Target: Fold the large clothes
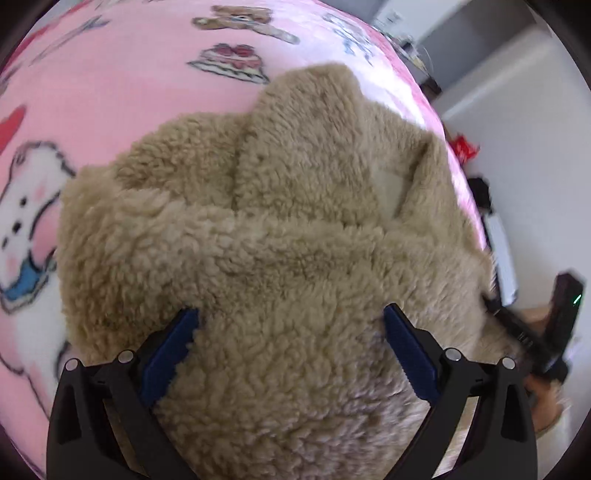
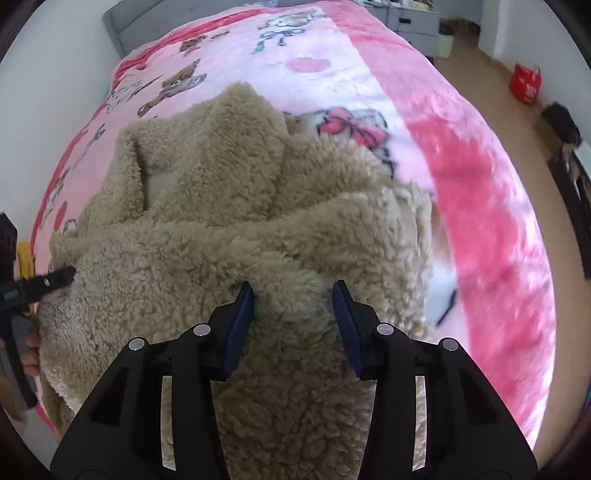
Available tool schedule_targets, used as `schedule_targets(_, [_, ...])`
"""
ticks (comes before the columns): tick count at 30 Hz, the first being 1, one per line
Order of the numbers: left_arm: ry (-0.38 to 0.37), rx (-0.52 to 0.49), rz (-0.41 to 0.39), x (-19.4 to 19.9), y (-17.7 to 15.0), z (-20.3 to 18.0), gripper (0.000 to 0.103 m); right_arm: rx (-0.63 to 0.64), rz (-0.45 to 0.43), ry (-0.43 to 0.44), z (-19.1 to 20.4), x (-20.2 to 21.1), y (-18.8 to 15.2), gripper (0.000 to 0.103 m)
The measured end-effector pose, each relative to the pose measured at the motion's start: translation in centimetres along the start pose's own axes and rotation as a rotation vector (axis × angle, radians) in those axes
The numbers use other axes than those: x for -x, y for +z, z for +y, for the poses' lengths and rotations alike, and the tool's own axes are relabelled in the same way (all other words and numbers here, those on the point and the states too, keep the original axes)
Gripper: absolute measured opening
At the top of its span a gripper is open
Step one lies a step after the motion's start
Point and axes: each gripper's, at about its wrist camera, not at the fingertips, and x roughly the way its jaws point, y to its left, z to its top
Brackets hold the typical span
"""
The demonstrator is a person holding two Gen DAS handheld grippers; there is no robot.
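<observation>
A large tan fleece coat (image 1: pixel 280 229) lies bunched on a pink cartoon-print blanket (image 1: pixel 122 96); it also shows in the right wrist view (image 2: pixel 207 221). My left gripper (image 1: pixel 290 325) is wide open, its blue pads either side of a fold of fleece at the coat's near edge. My right gripper (image 2: pixel 293 299) is open with a narrower gap, a hump of fleece between its pads. The right gripper also shows at the right of the left wrist view (image 1: pixel 532 332), and the left gripper at the left of the right wrist view (image 2: pixel 55 280), touching the coat's edge.
The blanket (image 2: pixel 480 184) covers a bed with a grey headboard (image 2: pixel 122 26). Beyond the bed's right side is tan floor with a red bag (image 2: pixel 524 83), a dark object (image 2: pixel 561 122) and grey drawers (image 2: pixel 410 18). A white wall (image 1: pixel 517 129) is close.
</observation>
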Motion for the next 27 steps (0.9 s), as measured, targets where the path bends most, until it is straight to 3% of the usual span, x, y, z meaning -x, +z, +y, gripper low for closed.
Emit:
schedule_targets(3, [0.021, -0.018, -0.016, -0.3, -0.3, -0.5, 0.097, 0.007, -0.025, -0.032, 0.3, -0.3, -0.9, 0.041])
schedule_targets(6, [-0.002, 0.002, -0.021, -0.4, -0.4, 0.0, 0.098, -0.02, -0.02, -0.02, 0.0, -0.8, -0.8, 0.041])
schedule_targets(22, [0.042, -0.083, -0.061, 0.5, -1.2, -1.0, 0.098, 0.029, -0.014, -0.02, 0.5, -0.3, -0.5, 0.043])
schedule_targets(23, [0.042, -0.088, -0.074, 0.7, -1.4, -1.1, 0.098, 0.027, -0.025, -0.011, 0.6, 0.1, -0.6, 0.047])
schedule_targets(25, [0.101, -0.129, -0.108, 2.0, -2.4, -1.8, 0.098, -0.036, -0.073, 0.089, 0.8, 2.4, -1.3, 0.064])
schedule_targets(26, [0.161, -0.164, -0.127, 3.0, -3.1, -2.7, 0.098, -0.064, -0.124, 0.154, 0.9, 3.9, -1.8, 0.075])
schedule_targets(27, [0.201, -0.199, -0.174, 4.5, -4.1, -3.6, 0.098, -0.092, -0.235, 0.262, 0.9, 6.5, -3.3, 0.079])
